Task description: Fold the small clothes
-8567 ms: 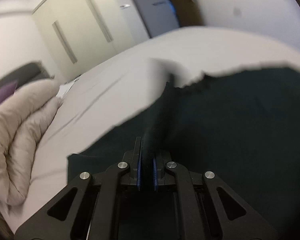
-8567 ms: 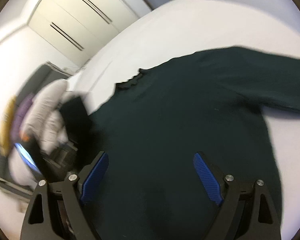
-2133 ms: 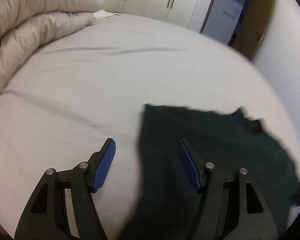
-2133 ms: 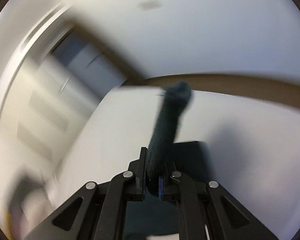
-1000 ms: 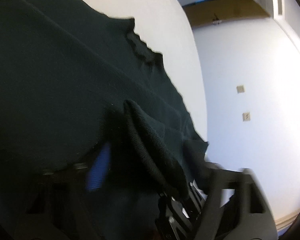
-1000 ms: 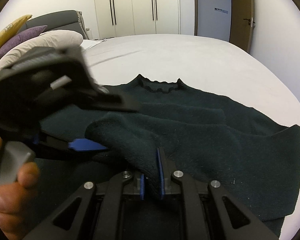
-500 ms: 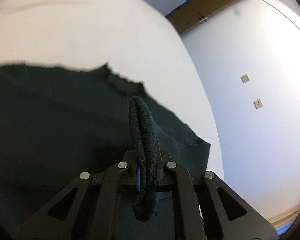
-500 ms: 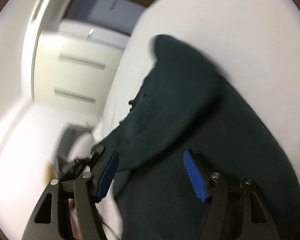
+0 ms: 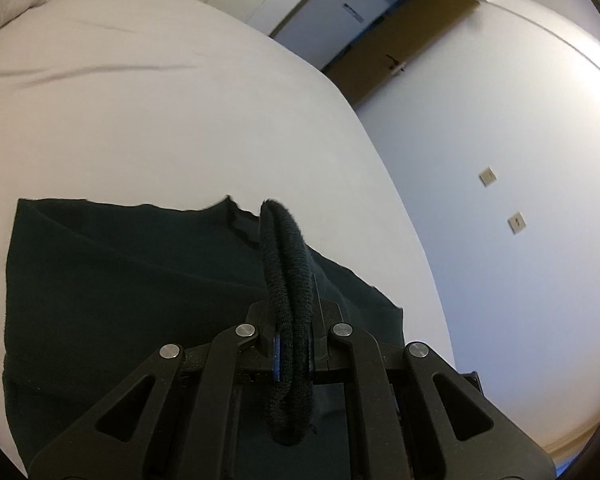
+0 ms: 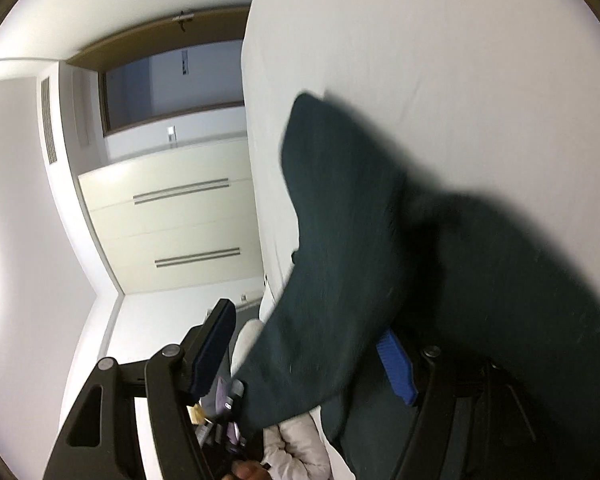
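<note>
Now we hold left gripper (image 9: 293, 354) clamped on sweater cuff (image 9: 286, 276), lifted above dark green sweater (image 9: 112, 292) lying on bed (image 9: 160, 128). Right gripper (image 10: 304, 354) stands open, jaws just opened, sweater fabric loose between pads, ungripped. Step, we judge: sleeve fold-in. Next: lay cuff flat across body, release. White sheet; wardrobe (image 10: 168, 220), door (image 9: 396, 48) beyond.

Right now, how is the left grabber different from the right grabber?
The left gripper has its jaws shut tight on a thick rolled edge of the dark green sweater. The right gripper has its jaws wide apart and has just been opening; the sweater drapes between them, but they are not squeezing it. The left gripper's view sits fairly upright, while the right gripper's view is rolled sideways. Both are black with blue pads and hang over the white bed.
</note>
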Tool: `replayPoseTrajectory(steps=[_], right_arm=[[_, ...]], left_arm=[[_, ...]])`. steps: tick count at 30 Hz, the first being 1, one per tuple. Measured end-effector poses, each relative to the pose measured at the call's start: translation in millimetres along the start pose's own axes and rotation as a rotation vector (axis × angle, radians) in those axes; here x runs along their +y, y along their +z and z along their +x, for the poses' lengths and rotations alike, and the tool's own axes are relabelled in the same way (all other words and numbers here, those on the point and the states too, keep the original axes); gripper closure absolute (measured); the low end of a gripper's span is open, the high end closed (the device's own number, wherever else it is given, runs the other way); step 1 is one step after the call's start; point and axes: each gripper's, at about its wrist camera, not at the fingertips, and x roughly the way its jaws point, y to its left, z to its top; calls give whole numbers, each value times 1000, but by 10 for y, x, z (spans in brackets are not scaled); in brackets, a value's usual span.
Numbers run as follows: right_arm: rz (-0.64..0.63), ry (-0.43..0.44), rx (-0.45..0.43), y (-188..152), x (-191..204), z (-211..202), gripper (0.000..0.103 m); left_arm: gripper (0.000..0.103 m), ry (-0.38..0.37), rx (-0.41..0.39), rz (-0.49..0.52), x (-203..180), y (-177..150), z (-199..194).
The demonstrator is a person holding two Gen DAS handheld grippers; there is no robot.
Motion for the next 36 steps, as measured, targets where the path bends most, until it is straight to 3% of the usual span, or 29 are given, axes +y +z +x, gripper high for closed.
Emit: replayPoseTrajectory(steps=[6, 15, 23, 30, 32, 36], right_arm=[[6, -51, -5, -70, 15, -25, 32], [-6, 30, -80, 310, 71, -136, 30], [-74, 25, 12, 236, 125, 151, 31], [-87, 45, -83, 447, 176, 47, 31], [-72, 39, -72, 514, 90, 75, 36], [-131, 38, -54, 490, 102, 101, 36]], left_arm=[[96, -39, 8, -80, 171, 131, 162], [96, -45, -11, -130, 498, 157, 122], [96, 2, 55, -151, 820, -105, 637], [96, 42, 69, -146, 1062, -190, 785], [96, 63, 86, -134, 1117, -250, 879], [95, 89, 101, -115, 1184, -370, 1037]])
